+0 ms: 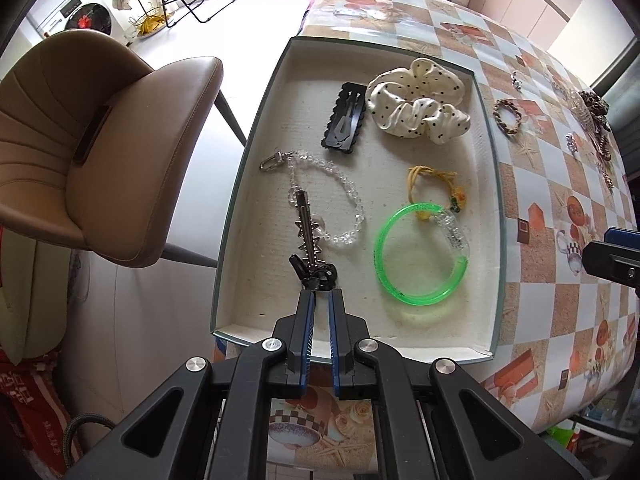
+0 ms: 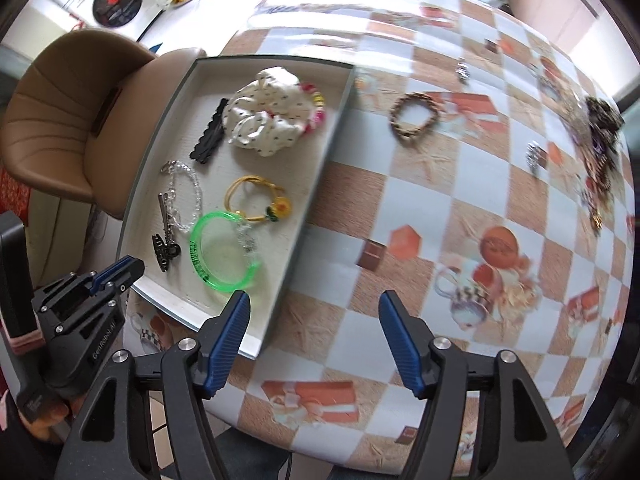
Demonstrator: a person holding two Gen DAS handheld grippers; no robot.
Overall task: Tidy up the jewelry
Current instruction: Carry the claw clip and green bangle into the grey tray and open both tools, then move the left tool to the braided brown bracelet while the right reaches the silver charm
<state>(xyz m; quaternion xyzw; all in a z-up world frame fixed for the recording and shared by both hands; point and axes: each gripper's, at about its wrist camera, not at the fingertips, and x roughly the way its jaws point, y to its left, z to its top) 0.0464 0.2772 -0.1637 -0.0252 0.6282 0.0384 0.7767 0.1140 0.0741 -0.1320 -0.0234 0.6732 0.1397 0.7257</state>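
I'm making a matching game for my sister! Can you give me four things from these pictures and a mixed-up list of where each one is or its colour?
Things:
1. polka-dot fabric scrunchie
2. translucent plastic bangle
3. braided brown bracelet
4. scalloped black hair clip

Clues:
A. on the tablecloth, outside the box
B. bright green
C. cream with dark dots
D. in the box, left of the scrunchie

Pairs: 1-C, 2-B, 3-A, 4-D

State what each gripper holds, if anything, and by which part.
Nothing visibly. The right gripper is open and empty; the left gripper is shut beside the black clip, seemingly not gripping it.

One tray (image 1: 256, 168) holds two hair clips (image 1: 345, 119), two bracelets (image 1: 420, 254).
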